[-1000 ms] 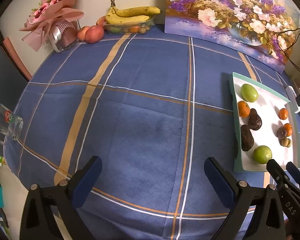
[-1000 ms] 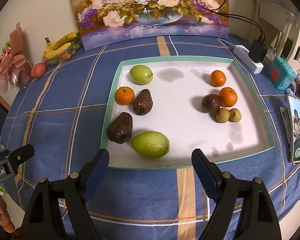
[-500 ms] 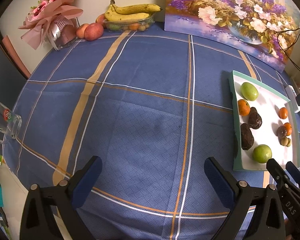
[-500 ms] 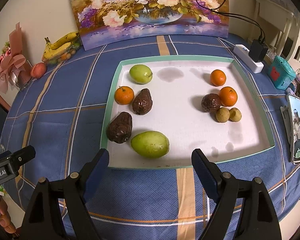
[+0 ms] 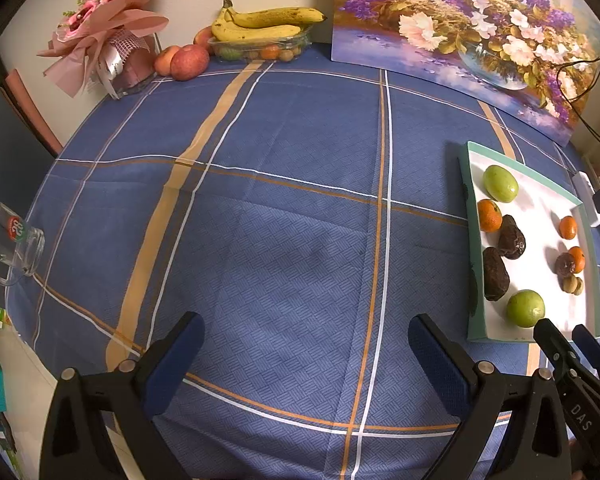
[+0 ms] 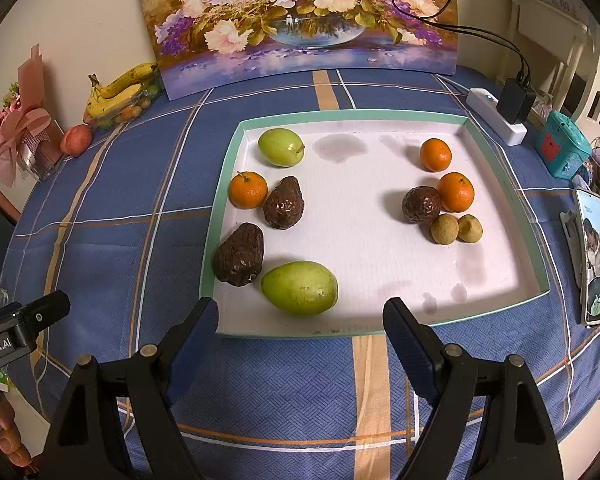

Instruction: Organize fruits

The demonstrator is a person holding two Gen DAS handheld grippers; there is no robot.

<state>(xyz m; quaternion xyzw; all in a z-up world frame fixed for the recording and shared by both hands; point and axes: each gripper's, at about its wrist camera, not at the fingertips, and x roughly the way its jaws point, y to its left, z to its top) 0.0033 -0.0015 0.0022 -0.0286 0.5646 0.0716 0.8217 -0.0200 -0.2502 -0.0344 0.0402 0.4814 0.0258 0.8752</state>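
Observation:
A white tray with a teal rim [image 6: 380,114] [image 5: 470,240] holds loose fruit. Along its left side lie two green fruits [image 6: 299,288] [image 6: 281,147], an orange [image 6: 248,190] and two dark brown avocados [image 6: 239,254] [image 6: 284,203]. On its right side sit two oranges [image 6: 435,154] [image 6: 455,192], a brown round fruit [image 6: 421,205] and two small tan fruits [image 6: 445,229]. My right gripper [image 6: 300,322] is open and empty, hovering over the tray's near edge just short of the nearer green fruit. My left gripper [image 5: 306,338] is open and empty over bare blue tablecloth, left of the tray.
At the table's back stand bananas on a clear fruit box [image 5: 260,32], apples [image 5: 189,62], a pink bouquet [image 5: 104,48] and a flower painting [image 6: 300,20]. A glass mug [image 5: 10,246] sits at the left edge. A power strip [image 6: 496,120], teal box [image 6: 562,144] and phone [image 6: 592,256] lie right of the tray.

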